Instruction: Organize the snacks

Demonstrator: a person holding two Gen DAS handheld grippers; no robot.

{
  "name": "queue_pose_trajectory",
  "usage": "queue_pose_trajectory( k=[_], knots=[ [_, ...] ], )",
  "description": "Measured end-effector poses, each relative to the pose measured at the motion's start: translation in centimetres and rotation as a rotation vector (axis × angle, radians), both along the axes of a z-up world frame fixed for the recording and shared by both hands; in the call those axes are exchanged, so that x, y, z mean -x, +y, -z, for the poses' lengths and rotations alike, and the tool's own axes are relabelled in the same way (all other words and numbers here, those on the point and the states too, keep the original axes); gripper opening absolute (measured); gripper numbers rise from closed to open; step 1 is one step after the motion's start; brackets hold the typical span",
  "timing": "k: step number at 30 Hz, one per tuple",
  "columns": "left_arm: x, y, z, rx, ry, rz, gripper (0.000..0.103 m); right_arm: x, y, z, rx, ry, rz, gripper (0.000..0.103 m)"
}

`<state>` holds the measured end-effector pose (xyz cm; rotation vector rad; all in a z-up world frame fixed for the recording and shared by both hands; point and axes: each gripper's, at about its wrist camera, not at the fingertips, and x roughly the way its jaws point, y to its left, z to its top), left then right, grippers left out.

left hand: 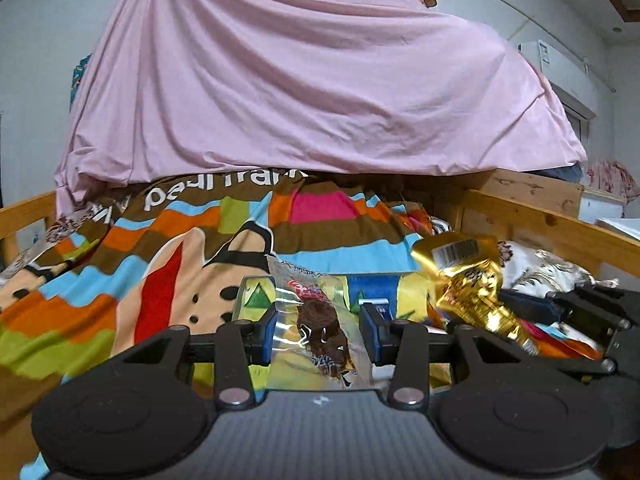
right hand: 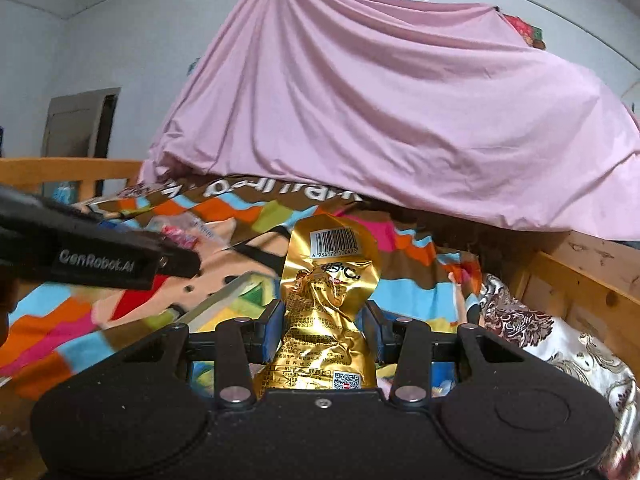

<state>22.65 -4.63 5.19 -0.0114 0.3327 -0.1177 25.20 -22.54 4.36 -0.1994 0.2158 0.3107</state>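
Observation:
In the left wrist view my left gripper (left hand: pixel 318 330) is shut on a clear snack packet (left hand: pixel 320 320) with a brown snack inside, held up above the bedspread. To its right hangs a crumpled gold foil snack bag (left hand: pixel 472 280), gripped by the right gripper's black body (left hand: pixel 588 320). In the right wrist view my right gripper (right hand: pixel 324 330) is shut on that gold bag (right hand: pixel 328 300), its barcode uppermost. The left gripper's black body (right hand: pixel 100 260) reaches in from the left with the clear packet (right hand: pixel 184 234) at its tip. A clear box edge (right hand: pixel 224 296) lies on the bedspread below.
A colourful patterned bedspread (left hand: pixel 160 264) covers the bed. A large pink sheet (left hand: pixel 300 80) drapes a mound at the back. Wooden bed rails (right hand: pixel 580 292) run along the right and the left (left hand: pixel 24 212). A floral pillow (right hand: pixel 560 344) lies at the right.

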Motion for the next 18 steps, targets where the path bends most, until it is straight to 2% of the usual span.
queue_pose_trajectory(
  k=[8,11,18],
  knots=[
    [-7.9,-1.0,1.8,0.032,0.063,0.019,0.045,-6.8,-2.4,1.8,-0.059,0.011,0.034,0.044],
    [-10.5,-1.5,2.5,0.066,0.105,0.045,0.045,-8.9,-3.3,2.5,-0.095,0.033,0.049,0.044],
    [-14.4,-3.7,4.0,0.021,0.170,0.083,0.045,-12.3,-5.1,4.7,-0.159,0.120,0.088,0.044]
  ],
)
